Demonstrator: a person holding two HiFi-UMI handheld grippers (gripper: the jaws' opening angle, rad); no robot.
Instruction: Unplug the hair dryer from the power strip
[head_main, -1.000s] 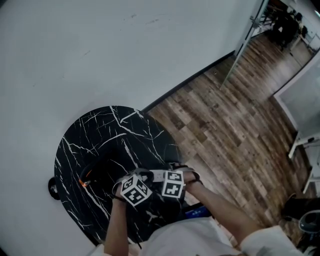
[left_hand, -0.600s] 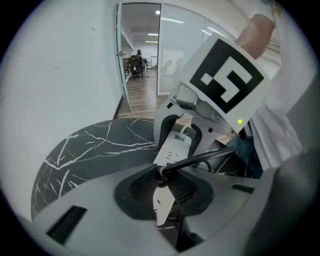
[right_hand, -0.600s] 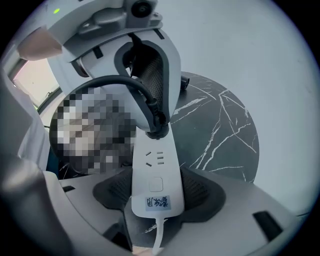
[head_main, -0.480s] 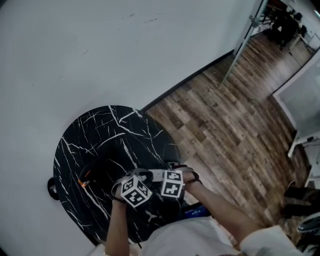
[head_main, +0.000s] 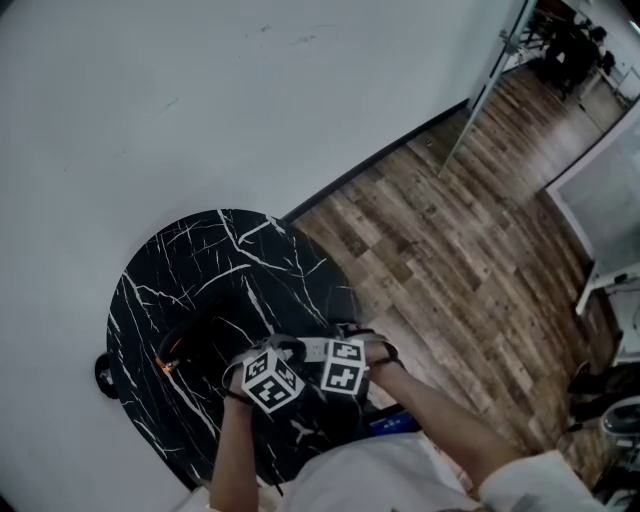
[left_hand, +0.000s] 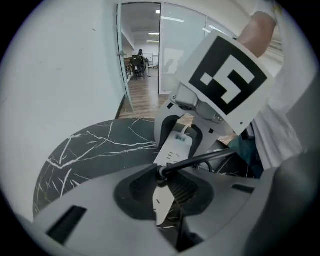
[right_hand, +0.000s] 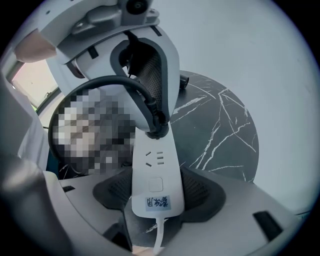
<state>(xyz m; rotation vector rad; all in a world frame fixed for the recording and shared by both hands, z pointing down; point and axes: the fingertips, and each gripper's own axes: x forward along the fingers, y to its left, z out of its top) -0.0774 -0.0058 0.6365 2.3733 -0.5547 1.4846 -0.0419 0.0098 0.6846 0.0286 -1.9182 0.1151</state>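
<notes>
A white power strip (right_hand: 155, 170) is held above the black marble table (head_main: 200, 270). My right gripper (right_hand: 156, 192) is shut on its switch end, the pads pressing both long sides. The hair dryer's black plug (right_hand: 157, 129) sits in the strip's far end. My left gripper (left_hand: 161, 192) is shut on that plug (left_hand: 161, 171), and its black cord (left_hand: 205, 157) runs off to the right. In the head view both grippers, left (head_main: 272, 378) and right (head_main: 346, 366), hang close together over the table's near edge. The dark hair dryer (head_main: 195, 345) lies just left of them.
The round table stands against a white wall (head_main: 200, 100). Wood floor (head_main: 450, 260) spreads to the right, towards a glass partition (head_main: 495, 70). A small black object (head_main: 107, 375) sits at the table's left edge. A blue item (head_main: 395, 424) lies by the person's lap.
</notes>
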